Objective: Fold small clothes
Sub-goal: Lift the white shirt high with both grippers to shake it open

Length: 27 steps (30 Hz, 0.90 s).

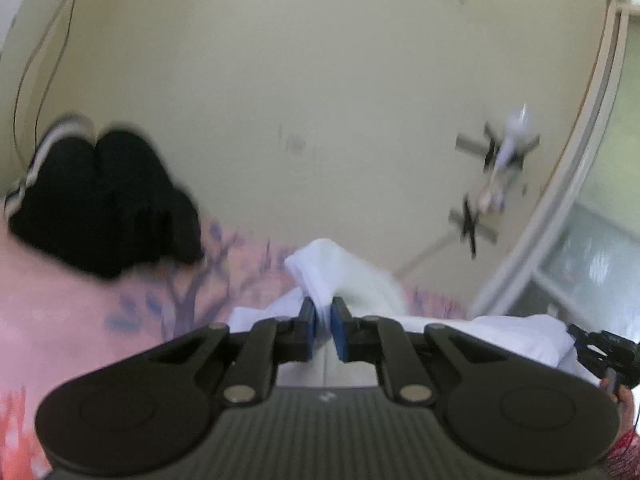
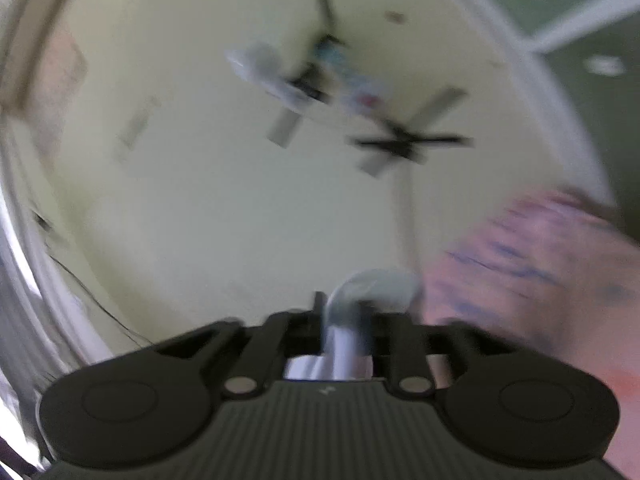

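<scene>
In the left wrist view my left gripper (image 1: pixel 323 322) is shut on a fold of a white garment (image 1: pixel 344 272) and holds it up above a pink sheet with a purple tree print (image 1: pixel 132 304). More of the white cloth (image 1: pixel 516 336) hangs to the right. In the blurred right wrist view my right gripper (image 2: pixel 342 316) is shut on white cloth (image 2: pixel 376 286), which bunches up between and above its fingers. Both cameras tilt up toward the wall and ceiling.
A black garment with a striped white band (image 1: pixel 104 200) lies on the pink sheet at left. Wall hooks with hanging items (image 1: pixel 500 168) and a window frame (image 1: pixel 580 200) show at right. The pink sheet (image 2: pixel 540 272) shows at right in the right view.
</scene>
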Tool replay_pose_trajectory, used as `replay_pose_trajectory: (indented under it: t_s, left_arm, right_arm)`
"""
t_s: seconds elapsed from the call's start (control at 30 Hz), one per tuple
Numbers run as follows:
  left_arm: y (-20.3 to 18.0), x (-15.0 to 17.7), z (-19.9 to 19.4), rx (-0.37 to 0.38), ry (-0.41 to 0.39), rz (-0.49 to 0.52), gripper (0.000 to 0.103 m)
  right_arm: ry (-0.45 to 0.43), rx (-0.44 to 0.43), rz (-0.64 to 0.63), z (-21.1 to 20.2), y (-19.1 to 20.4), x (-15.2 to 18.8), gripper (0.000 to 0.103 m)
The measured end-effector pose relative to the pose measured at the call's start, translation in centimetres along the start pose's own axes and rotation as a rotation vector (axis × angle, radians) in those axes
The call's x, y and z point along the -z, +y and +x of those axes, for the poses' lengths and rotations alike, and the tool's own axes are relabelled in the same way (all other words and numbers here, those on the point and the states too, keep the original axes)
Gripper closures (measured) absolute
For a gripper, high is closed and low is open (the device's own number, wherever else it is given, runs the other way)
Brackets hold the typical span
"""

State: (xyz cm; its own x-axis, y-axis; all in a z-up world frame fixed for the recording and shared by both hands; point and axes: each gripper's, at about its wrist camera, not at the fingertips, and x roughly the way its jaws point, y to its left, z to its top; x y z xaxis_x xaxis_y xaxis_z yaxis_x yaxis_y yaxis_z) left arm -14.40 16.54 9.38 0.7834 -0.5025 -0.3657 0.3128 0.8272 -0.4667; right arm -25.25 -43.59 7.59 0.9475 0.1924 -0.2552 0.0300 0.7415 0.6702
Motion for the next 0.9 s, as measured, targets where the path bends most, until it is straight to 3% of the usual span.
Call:
replay_pose_trajectory:
  t_s: [0.03, 0.13, 0.17, 0.2, 0.27, 0.3, 0.37, 0.4, 0.47, 0.53, 0.63, 0.7, 0.73, 0.77, 0.8, 0.83, 0.87, 0.9]
  left_arm:
    - [0.2, 1.0, 0.2, -0.015, 0.04, 0.007, 0.091]
    - [0.7, 3.2, 1.5, -0.109, 0.134, 0.006, 0.084]
    - [1.2, 3.4, 1.9, -0.136, 0.151, -0.008, 0.079]
    - [1.3, 3.1, 1.9, -0.147, 0.15, -0.021, 0.076]
    - [1.2, 2.2, 2.0, -0.154, 0.113, -0.023, 0.048]
    - [0.9, 1.7, 2.0, -0.163, 0.083, -0.007, 0.042]
    - [0.2, 1.2, 2.0, -0.159, 0.045, 0.039, 0.025]
    - [0.0, 1.0, 2.3, -0.142, 0.045, 0.065, 0.02]
    - [-0.4, 0.6, 4.0, -0.123, 0.062, 0.114, 0.001]
    - [-0.3, 0.7, 5.5, -0.132, 0.105, 0.13, 0.001]
    - [0.8, 1.3, 7.3, -0.125, 0.215, 0.073, 0.004]
    - [0.8, 2.3, 6.8, -0.109, 0.224, 0.085, 0.009]
    - [0.6, 2.8, 6.4, -0.107, 0.217, 0.096, 0.02]
    - [0.4, 3.1, 5.9, -0.104, 0.214, 0.108, 0.043]
    - [0.2, 3.4, 5.7, -0.105, 0.221, 0.113, 0.057]
    - [0.2, 3.5, 5.5, -0.109, 0.233, 0.117, 0.073]
    - [0.0, 3.7, 5.3, -0.117, 0.238, 0.115, 0.084]
    - [-0.1, 3.6, 5.0, -0.123, 0.233, 0.116, 0.085]
  right_arm:
    - [0.008, 0.133, -0.014, -1.7, -1.2, 1.2, 0.016]
    - [0.013, 0.494, -0.037, -4.2, -4.3, 3.8, 0.018]
    - [0.007, 0.574, -0.018, -4.8, -5.3, 4.0, 0.018]
    - [-0.015, 0.582, 0.02, -5.2, -6.4, 4.0, 0.018]
    - [-0.04, 0.465, 0.084, -5.3, -6.6, 3.7, 0.018]
    - [-0.031, 0.413, 0.076, -4.5, -6.1, 3.7, 0.017]
    - [0.021, 0.347, -0.022, -2.1, -4.1, 3.7, 0.016]
    - [0.063, 0.322, -0.084, -0.4, -2.9, 3.9, 0.015]
    - [0.147, 0.27, -0.202, 3.4, -0.8, 4.4, 0.015]
    - [0.231, 0.229, -0.289, 7.2, 0.5, 5.1, 0.015]
    - [0.367, 0.169, -0.399, 11.4, 2.4, 7.3, 0.015]
    - [0.425, 0.166, -0.502, 13.4, 3.5, 9.1, 0.015]
    - [0.44, 0.173, -0.569, 14.2, 4.4, 10.1, 0.016]
    - [0.45, 0.176, -0.647, 14.7, 4.8, 11.2, 0.018]
    - [0.466, 0.183, -0.706, 14.8, 5.5, 12.1, 0.033]
    - [0.483, 0.201, -0.766, 15.2, 5.8, 13.0, 0.064]
    - [0.478, 0.217, -0.817, 15.9, 5.5, 13.5, 0.078]
    - [0.456, 0.221, -0.855, 15.1, 6.0, 13.5, 0.103]
